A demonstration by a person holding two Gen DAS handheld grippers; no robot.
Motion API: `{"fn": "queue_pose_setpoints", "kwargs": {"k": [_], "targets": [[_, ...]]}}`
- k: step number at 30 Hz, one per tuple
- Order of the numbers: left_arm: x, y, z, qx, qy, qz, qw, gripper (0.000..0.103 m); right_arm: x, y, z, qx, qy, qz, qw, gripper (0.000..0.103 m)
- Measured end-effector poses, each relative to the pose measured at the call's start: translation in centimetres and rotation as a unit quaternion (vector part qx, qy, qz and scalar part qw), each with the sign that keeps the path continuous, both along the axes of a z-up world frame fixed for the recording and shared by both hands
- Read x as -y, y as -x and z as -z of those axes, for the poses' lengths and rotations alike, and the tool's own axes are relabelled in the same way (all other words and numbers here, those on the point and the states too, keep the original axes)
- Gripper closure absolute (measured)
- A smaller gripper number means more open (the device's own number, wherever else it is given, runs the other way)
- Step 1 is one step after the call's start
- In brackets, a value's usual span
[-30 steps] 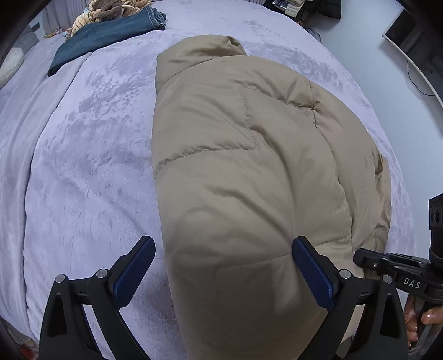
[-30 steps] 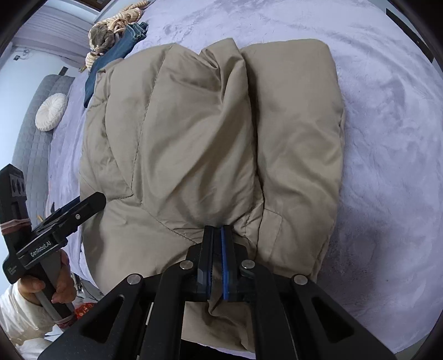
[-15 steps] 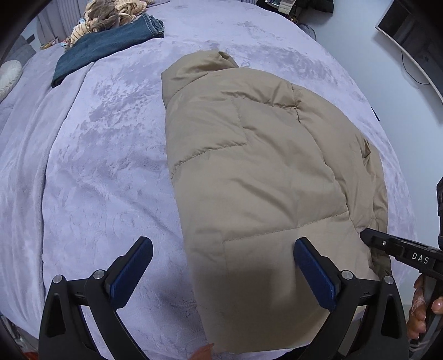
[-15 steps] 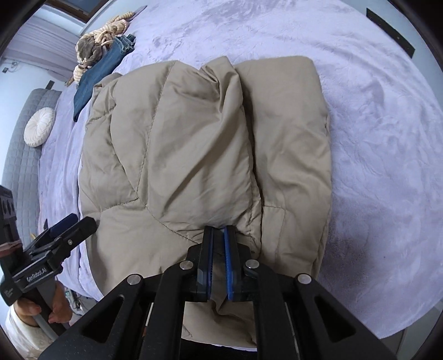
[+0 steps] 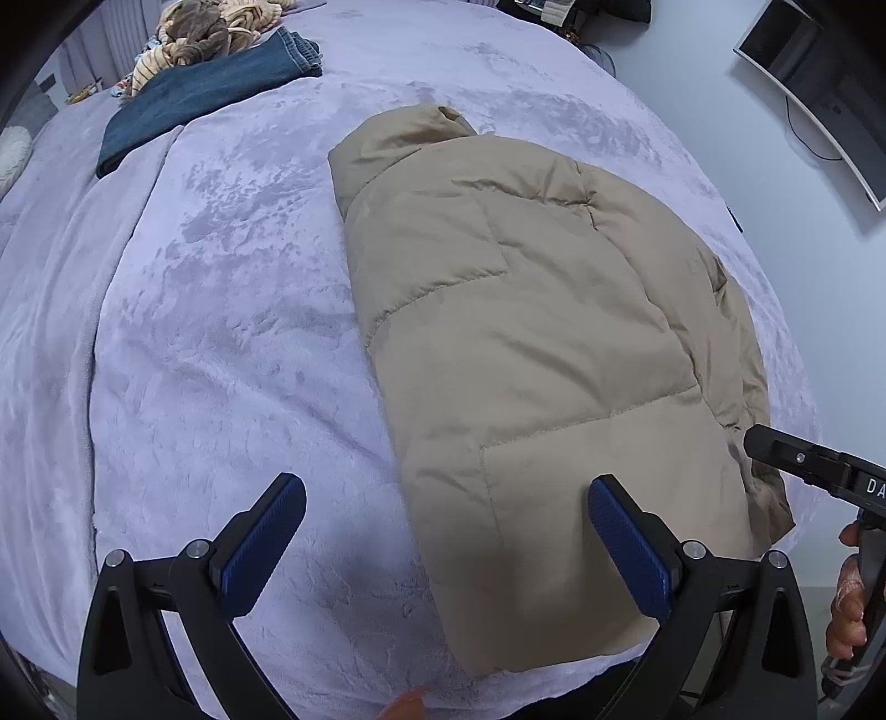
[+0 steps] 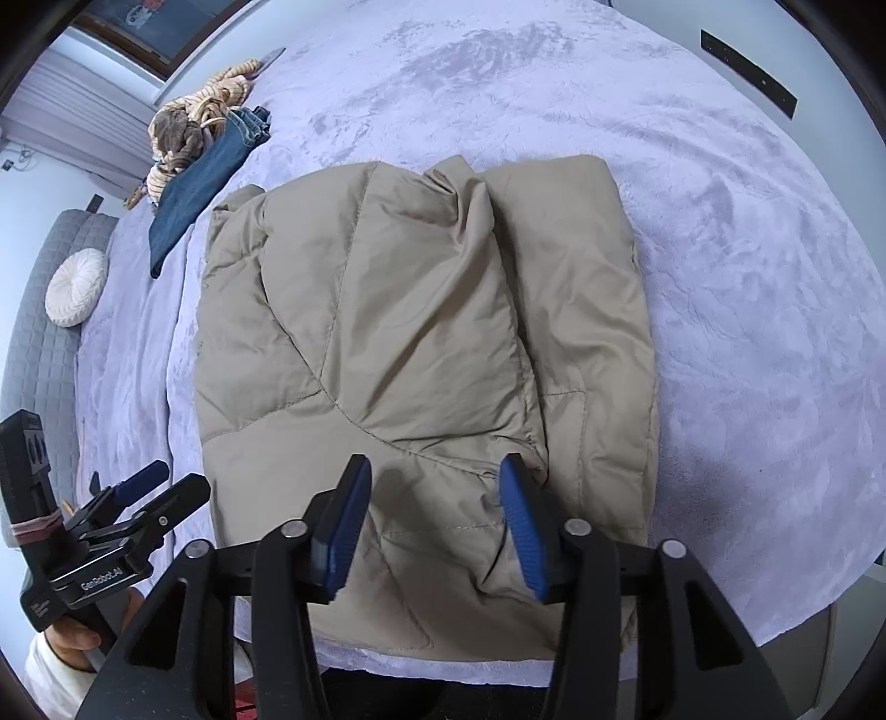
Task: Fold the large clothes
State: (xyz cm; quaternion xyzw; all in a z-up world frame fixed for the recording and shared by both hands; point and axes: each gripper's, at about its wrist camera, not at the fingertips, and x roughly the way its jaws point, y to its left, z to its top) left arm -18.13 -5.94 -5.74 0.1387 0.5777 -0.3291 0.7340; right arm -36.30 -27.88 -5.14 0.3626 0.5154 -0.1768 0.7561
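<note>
A tan padded jacket (image 5: 542, 360) lies folded on the lilac bedspread (image 5: 221, 343), its hem at the near bed edge. It also shows in the right wrist view (image 6: 421, 354). My left gripper (image 5: 443, 537) is open and empty, above the jacket's near left corner. My right gripper (image 6: 434, 520) is open and empty, just above the jacket's near hem. The right gripper also shows at the right edge of the left wrist view (image 5: 803, 459). The left gripper shows at the lower left of the right wrist view (image 6: 138, 498).
Folded blue jeans (image 5: 205, 94) and a striped brown bundle (image 5: 205, 33) lie at the far side of the bed. A round white cushion (image 6: 75, 285) sits on a grey couch (image 6: 33, 343). A monitor (image 5: 819, 88) hangs on the right wall.
My right gripper has opened and let go of the jacket's hem. Both grippers have pulled back and up from the jacket, which now lies flat.
</note>
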Motion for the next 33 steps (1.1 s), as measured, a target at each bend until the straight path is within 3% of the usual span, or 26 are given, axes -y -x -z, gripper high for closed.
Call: {"fn": "queue_pose_setpoints", "kwargs": {"k": [6, 10, 13, 19, 22, 27, 29, 33], "targets": [[0.9, -1.7, 0.4, -0.02, 0.01, -0.016, 0.9996, 0.001, 3.0, 0.0, -1.0, 0.012, -0.001, -0.009, 1.0, 0.032], [1.7, -3.2, 0.9, -0.047, 0.033, -0.029, 0.9979, 0.001, 6.0, -0.4, -0.7, 0.007, -0.011, -0.013, 1.0, 0.031], [2.1, -4.4, 2.0, -0.073, 0.051, -0.042, 0.9951, 0.001, 8.4, -0.6, 0.1, 0.008, -0.024, -0.014, 1.0, 0.021], [2.2, -5.7, 4.8, -0.138, 0.099, -0.057, 0.9837, 0.001, 12.6, -0.1, 3.5, 0.046, -0.09, 0.008, 0.995, 0.02], [2.3, -6.1, 5.8, -0.163, 0.119, -0.065, 0.9774, 0.001, 14.2, 0.1, 6.2, 0.066, -0.137, 0.022, 0.988, 0.019], [2.6, -6.3, 6.6, -0.172, 0.127, -0.061, 0.9749, 0.001, 15.3, -0.3, 10.6, 0.089, -0.227, 0.049, 0.968, 0.016], [2.8, -6.5, 6.8, -0.175, 0.127, -0.059, 0.9745, 0.001, 15.3, -0.6, 11.5, 0.108, -0.248, 0.053, 0.961, 0.0], [2.8, -6.6, 7.0, -0.177, 0.125, -0.057, 0.9747, 0.001, 15.0, -1.4, 10.8, 0.167, -0.299, 0.046, 0.939, 0.0]]}}
